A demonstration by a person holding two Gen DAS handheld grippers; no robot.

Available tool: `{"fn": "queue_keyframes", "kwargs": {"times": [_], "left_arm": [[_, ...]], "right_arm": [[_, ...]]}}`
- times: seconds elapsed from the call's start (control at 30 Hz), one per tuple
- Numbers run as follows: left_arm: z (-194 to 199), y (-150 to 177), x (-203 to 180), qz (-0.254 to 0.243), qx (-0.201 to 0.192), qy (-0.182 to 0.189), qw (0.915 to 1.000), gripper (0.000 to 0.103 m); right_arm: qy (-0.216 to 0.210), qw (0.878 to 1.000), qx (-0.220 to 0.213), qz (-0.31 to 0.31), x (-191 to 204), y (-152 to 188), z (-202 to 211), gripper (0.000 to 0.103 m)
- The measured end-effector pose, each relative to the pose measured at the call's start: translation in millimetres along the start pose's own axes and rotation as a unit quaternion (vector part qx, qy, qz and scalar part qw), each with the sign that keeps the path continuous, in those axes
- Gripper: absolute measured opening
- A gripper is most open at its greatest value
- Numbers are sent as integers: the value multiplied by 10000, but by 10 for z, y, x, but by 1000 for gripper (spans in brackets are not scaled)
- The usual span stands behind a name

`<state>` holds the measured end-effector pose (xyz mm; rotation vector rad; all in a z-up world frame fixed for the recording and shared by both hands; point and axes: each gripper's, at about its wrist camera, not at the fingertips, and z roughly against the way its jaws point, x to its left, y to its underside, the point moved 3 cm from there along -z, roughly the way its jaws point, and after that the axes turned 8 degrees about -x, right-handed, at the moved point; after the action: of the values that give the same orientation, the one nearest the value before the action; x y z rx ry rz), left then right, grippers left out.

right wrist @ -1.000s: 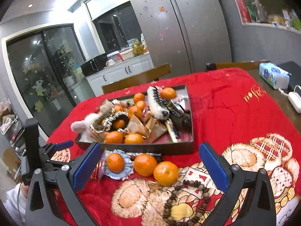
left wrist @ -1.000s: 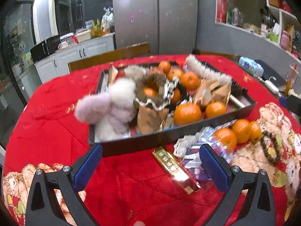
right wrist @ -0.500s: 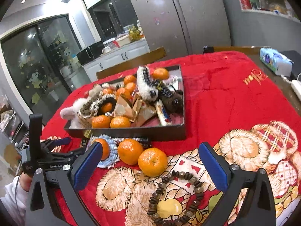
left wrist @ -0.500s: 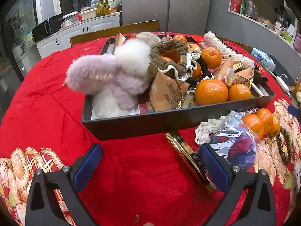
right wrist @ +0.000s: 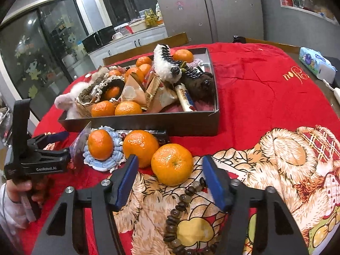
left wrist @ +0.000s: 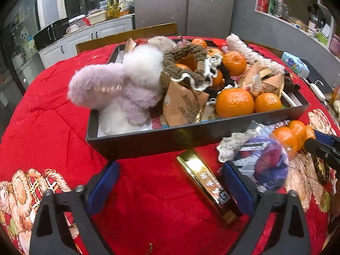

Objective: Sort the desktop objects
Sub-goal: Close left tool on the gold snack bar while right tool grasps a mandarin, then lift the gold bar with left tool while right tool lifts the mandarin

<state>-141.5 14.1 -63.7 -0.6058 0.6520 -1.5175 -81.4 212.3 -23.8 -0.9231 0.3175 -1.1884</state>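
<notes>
A dark tray (left wrist: pixel 148 137) (right wrist: pixel 187 123) on the red cloth holds oranges, plush toys, paper packets and hair clips. In front of it lie a gold bar (left wrist: pixel 206 180), a blue-purple plastic packet (left wrist: pixel 263 161), three loose oranges and a bead bracelet (right wrist: pixel 180 210). My left gripper (left wrist: pixel 170 182) is open, low over the cloth, its fingers either side of the gold bar's near end. My right gripper (right wrist: pixel 170 176) is open, its fingers flanking the nearest orange (right wrist: pixel 172 164) without touching it. The left gripper also shows in the right wrist view (right wrist: pixel 51 146).
Two more oranges (right wrist: pixel 140 147) (right wrist: pixel 100 144) lie by a crocheted blue doily (right wrist: pixel 114 157). A tissue pack (right wrist: pixel 316 63) and a white power strip (left wrist: pixel 316 89) sit at the table's far right. A wooden chair back (left wrist: pixel 127 36) stands behind the table.
Both grippers have moved forward and down. The left one has closed in on the gold bar. The right one's fingers have narrowed around the nearest orange.
</notes>
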Motion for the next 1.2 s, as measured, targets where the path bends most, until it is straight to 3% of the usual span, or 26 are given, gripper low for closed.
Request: {"fn": "queue_keyframes", "kwargs": {"times": [0.03, 0.1, 0.17, 0.4, 0.5, 0.57, 1.2], "left_arm": [[35, -4, -29, -51, -70, 53, 9999, 81], [71, -3, -99, -137, -124, 149, 9997, 58], [99, -8, -159, -257, -174, 154, 9994, 44], [75, -12, -42, -67, -220, 284, 9993, 29], [88, -21, -26, -6, -248, 361, 9990, 24], [86, -33, -27, -14, -257, 416, 9988, 23], [265, 1, -103, -354, -584, 520, 9963, 21]], "right_arm": [[-23, 10000, -2, 7, 9, -3, 3, 54], [-33, 10000, -7, 48, 23, -3, 9, 51], [-5, 9999, -22, 99, 37, 4, 13, 51], [-91, 9999, -16, 46, 22, -1, 9, 50], [-111, 9999, -18, -11, 0, -10, 13, 46], [-61, 10000, -25, 25, 9, -15, 25, 38], [-123, 9997, -209, -49, 36, -70, 160, 38]]}}
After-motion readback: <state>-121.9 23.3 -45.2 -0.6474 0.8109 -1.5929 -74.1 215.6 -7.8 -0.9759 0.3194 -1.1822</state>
